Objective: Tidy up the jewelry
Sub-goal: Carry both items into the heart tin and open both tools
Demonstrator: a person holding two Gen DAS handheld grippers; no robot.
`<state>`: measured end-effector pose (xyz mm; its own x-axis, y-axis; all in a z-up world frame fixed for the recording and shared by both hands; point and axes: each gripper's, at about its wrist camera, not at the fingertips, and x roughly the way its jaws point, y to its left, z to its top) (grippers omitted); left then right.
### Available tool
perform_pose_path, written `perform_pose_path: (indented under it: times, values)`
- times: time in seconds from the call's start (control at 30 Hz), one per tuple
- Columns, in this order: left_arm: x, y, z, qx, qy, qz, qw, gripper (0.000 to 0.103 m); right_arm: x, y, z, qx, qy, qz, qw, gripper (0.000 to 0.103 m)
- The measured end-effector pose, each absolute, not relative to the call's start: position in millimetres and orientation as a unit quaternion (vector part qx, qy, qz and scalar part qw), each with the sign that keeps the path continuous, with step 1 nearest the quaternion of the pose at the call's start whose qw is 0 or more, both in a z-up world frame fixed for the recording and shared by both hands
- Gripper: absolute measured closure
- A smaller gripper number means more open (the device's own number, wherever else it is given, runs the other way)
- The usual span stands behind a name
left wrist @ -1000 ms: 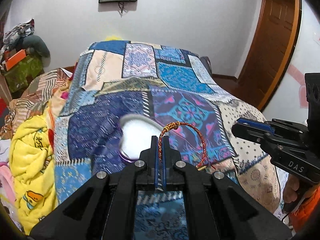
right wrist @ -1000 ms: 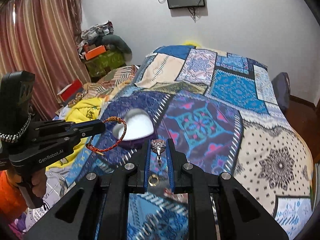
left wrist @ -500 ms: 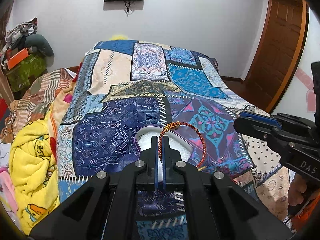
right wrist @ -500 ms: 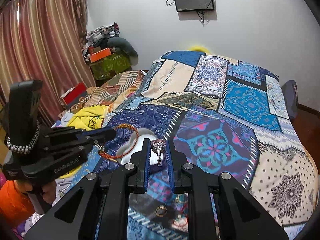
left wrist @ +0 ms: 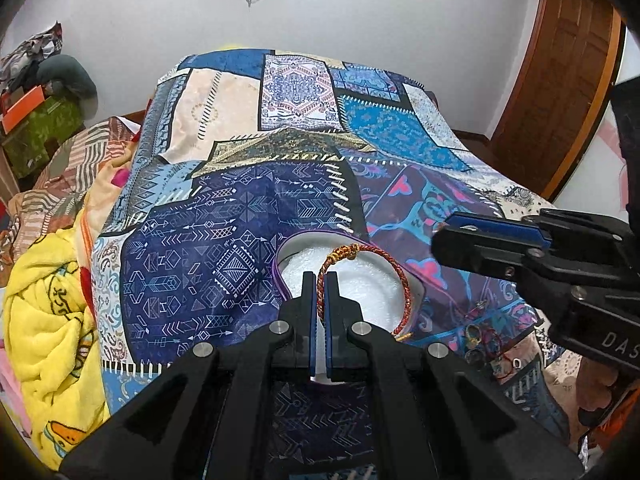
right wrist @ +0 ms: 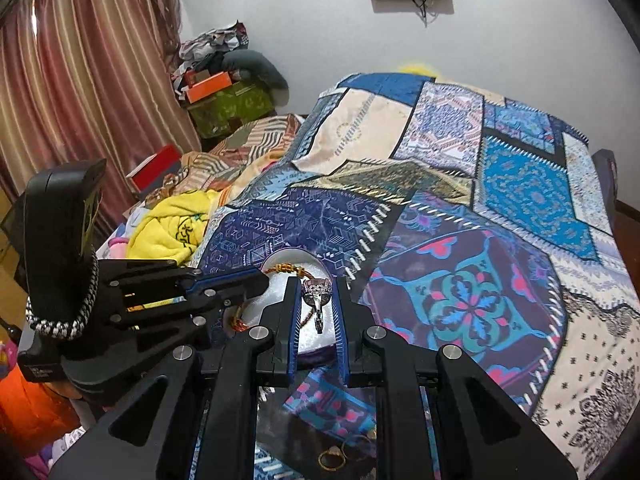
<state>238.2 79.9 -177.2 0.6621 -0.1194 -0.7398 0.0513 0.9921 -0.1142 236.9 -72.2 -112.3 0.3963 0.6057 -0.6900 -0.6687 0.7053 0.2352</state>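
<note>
With the white heart-shaped box (left wrist: 352,280) apparently empty, the left claw (left wrist: 320,280) is clamped on a braided bracelet (left wrist: 360,280) and the right claw (right wrist: 317,298) on a jewelled ring (right wrist: 318,294) above it, while more rings (left wrist: 476,340) wait on the bed (left wrist: 224,216) to its right.

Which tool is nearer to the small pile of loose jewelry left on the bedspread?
Right. The right tool hangs beside the loose jewelry; the left tool, clamping the braided bracelet, sits farther off over the white box.

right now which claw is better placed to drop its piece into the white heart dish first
Left, probably. The left claw holds the red braided bracelet directly over the white dish. The right claw, shut on the silver ring, sits nearer the dish's edge, partly behind the left one.
</note>
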Motion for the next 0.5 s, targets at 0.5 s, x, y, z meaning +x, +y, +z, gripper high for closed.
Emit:
perform_pose_path:
  times: [0.5]
  values:
    - [230.1, 92.2, -167.0, -0.027, 0.395, -0.032, 0.918, 0.100, 247.3, -44.5, -137.5, -0.048, 0.435, 0.404, 0.803, 0.089]
